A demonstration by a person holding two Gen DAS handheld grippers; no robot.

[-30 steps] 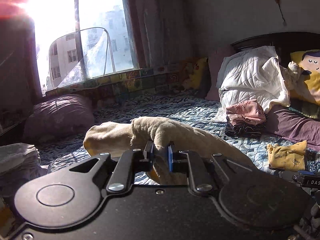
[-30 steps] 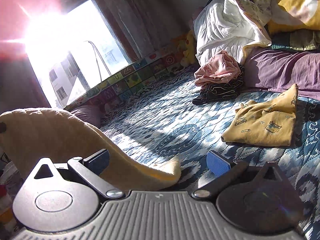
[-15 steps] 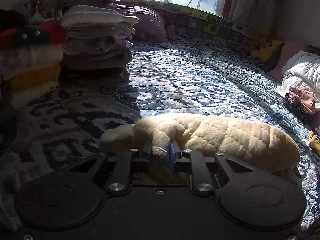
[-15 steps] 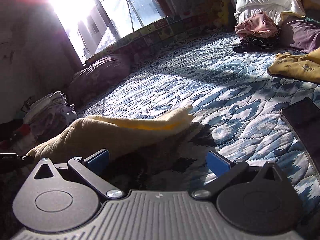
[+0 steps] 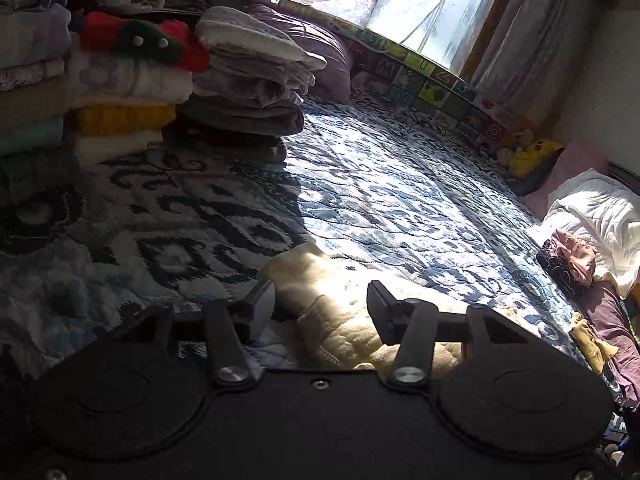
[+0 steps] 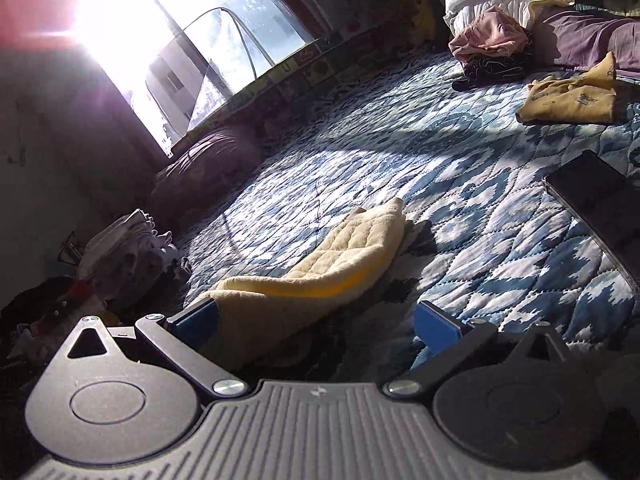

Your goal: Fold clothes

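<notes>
A cream fleece garment [image 5: 344, 312] lies folded on the blue patterned bedspread [image 5: 400, 200]. My left gripper [image 5: 320, 304] hovers over its near end with jaws open and the fleece between them, not pinched. In the right wrist view the same cream garment [image 6: 320, 272] stretches away from the lens. My right gripper [image 6: 316, 320] is open, its left pad [image 6: 196, 320] right beside the fleece's near end. A yellow printed garment [image 6: 568, 96] lies loose at the far right, near a pink and dark bundle [image 6: 492, 44].
Stacks of folded clothes [image 5: 160, 80] stand at the left of the bed. A purple pillow [image 6: 208, 168] sits under the window. White duvet [image 5: 596, 212] and a yellow plush toy [image 5: 528, 156] are at the headboard side. A dark phone [image 6: 600, 200] lies at the right.
The left gripper carried the cream garment down onto the bedspread, then opened and let it go. The right gripper stayed open throughout and shifted its view slightly.
</notes>
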